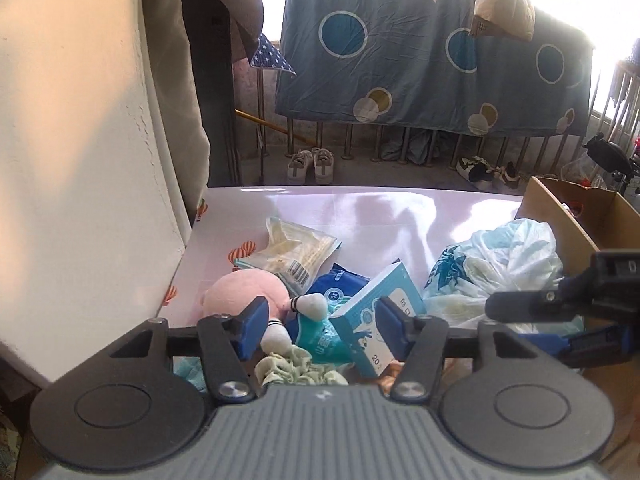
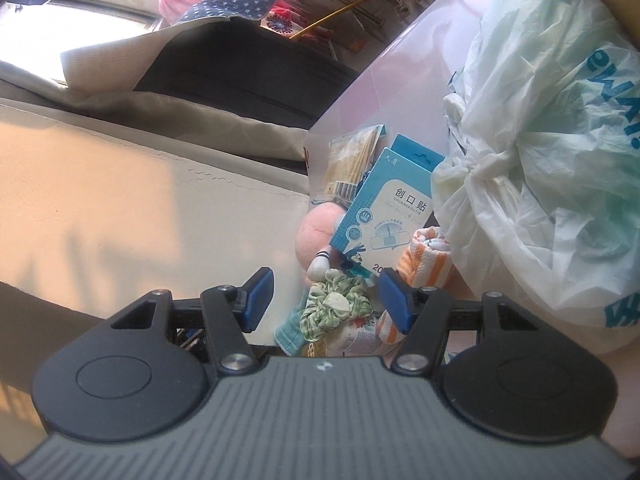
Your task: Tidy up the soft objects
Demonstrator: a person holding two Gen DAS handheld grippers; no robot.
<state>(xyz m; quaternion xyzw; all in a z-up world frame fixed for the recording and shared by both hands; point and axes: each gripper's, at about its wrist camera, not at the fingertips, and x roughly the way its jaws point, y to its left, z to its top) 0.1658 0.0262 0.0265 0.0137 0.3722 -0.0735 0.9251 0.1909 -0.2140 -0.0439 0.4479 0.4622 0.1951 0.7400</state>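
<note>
A heap of soft things lies on the pink table. In the left wrist view I see a pink plush toy, a teal sock, a pale green scrunchie, a blue plaster box and a knotted white plastic bag. My left gripper is open and empty over the plush's foot and the sock. My right gripper is open and empty around the green scrunchie, beside an orange striped cloth, the box and the bag. The right gripper also shows at the right edge of the left wrist view.
A snack packet lies behind the plush. A cardboard box stands at the table's right. A cream wall borders the left side. Beyond the table, a blue quilt hangs on a railing above shoes.
</note>
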